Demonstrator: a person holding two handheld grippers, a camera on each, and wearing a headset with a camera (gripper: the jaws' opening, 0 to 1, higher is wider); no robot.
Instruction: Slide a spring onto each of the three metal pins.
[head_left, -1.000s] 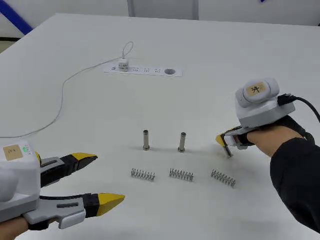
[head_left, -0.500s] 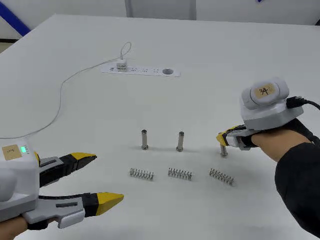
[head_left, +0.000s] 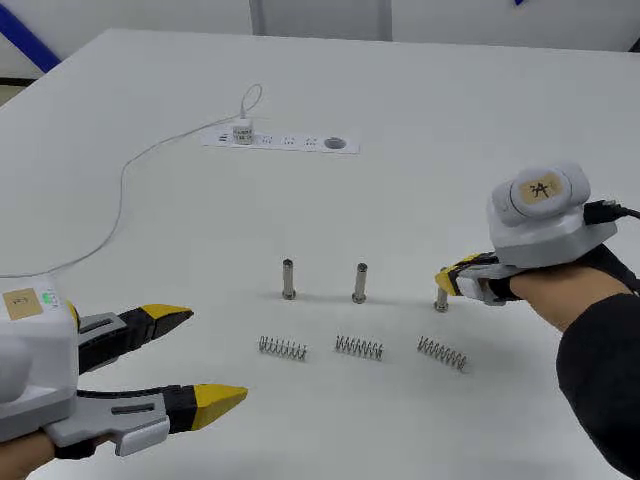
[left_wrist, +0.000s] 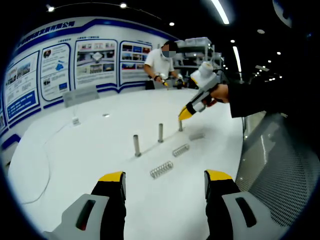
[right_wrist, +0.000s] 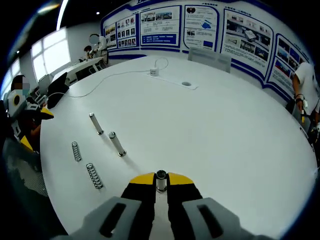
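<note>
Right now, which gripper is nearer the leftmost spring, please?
Left. The left gripper is open just left of that spring; the right gripper is at the row's far end, shut on the rightmost pin.

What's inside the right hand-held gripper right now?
A pin, upright, clamped by the right hand-held gripper. Its top shows bare; the jaws hide part of its shaft.

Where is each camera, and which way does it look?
Head view: on the person's head, facing down at the table, left gripper, right gripper, sleeve.
Left gripper view: on that gripper, looking past open jaws at the springs.
Right gripper view: on that gripper, jaws shut on one pin.
Both gripper views share two free pins.
</note>
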